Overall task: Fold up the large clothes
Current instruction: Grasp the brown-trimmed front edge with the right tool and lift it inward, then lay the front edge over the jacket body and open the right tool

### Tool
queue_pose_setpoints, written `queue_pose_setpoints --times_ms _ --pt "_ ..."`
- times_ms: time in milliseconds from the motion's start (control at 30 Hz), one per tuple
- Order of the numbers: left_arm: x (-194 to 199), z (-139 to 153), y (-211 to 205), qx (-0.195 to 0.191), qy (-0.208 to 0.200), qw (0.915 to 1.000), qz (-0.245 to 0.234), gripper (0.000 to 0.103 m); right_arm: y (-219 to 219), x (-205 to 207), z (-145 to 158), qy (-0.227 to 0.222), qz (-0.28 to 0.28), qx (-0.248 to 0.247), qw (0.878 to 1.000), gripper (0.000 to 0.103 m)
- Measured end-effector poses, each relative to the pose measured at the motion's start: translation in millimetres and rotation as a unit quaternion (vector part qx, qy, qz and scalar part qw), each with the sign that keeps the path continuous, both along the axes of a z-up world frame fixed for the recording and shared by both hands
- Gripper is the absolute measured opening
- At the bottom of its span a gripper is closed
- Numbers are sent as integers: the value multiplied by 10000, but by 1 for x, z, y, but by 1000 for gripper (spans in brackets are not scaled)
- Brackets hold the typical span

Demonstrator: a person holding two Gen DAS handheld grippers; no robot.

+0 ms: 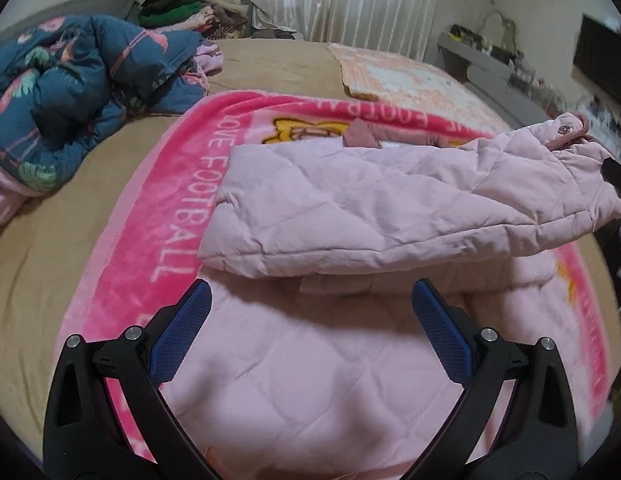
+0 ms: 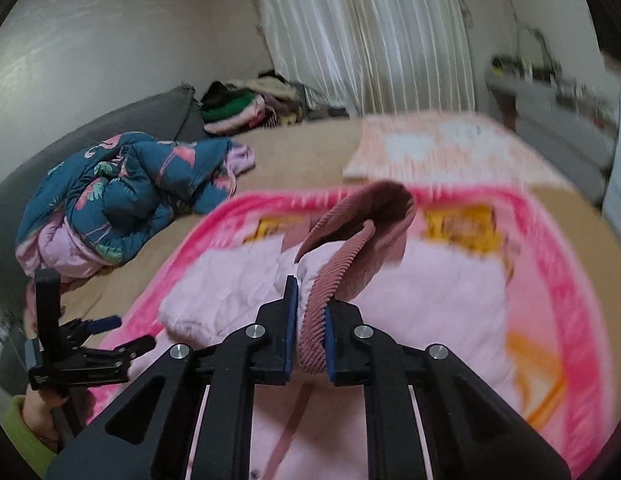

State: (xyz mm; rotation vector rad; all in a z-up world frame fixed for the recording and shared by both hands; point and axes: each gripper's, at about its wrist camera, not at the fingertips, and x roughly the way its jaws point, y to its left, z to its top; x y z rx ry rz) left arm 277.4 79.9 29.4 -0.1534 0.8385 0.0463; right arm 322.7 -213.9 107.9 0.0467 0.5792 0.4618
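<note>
so, jacket: pale pink quilted jacket (image 1: 390,208) spread on a pink blanket (image 1: 182,184) atop the bed (image 1: 54,240); one sleeve or side panel lifted and draped across the body.
right gripper: right gripper (image 2: 311,320) clamped tight on the ribbed dusty-rose cuff (image 2: 330,280), blue pads pressing from both sides; cuff held up off the jacket body.
left gripper: left gripper (image 1: 310,304) spread wide, nothing between the fingers; hovers just over the near quilted panel, apparently not touching.
step in hand: judged a sleeve or side fold inward, partway through; body not yet folded.
risk, grip: hold sits on the knit cuff only; puffy sleeve could drag and pull the ribbing out of the pads.
risk, drift: no anchor on the body, so a pull on the sleeve may slide the whole jacket across the plush blanket and skew the fold.
risk, blur: right view smeared, suggests fast motion; overshoot past the centreline likely if not slowed.
surroundings: blue floral quilt (image 1: 70,88) bunched well apart to the left; clothes pile (image 1: 190,12) at the far edge.
</note>
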Motion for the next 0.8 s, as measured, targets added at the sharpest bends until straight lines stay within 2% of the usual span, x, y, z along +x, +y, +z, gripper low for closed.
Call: queue_pose_setpoints --times_ms 100,233,467,800 --pt "11 4 3 -141 -24 9999 55 94 -4 17 8 -152 44 -79 9998 9" --pt "26 4 1 -206 5 9998 10 94 -9 33 -3 -116 -63 -215 9997 9" --pt "54 -14 -9 -396 263 9988 -104 94 -33 56 -55 337 -431 -156 9984 9" --pt "78 -31 -34 -236 465 9979 -372 94 -50 64 -110 801 -813 -255 9931 10"
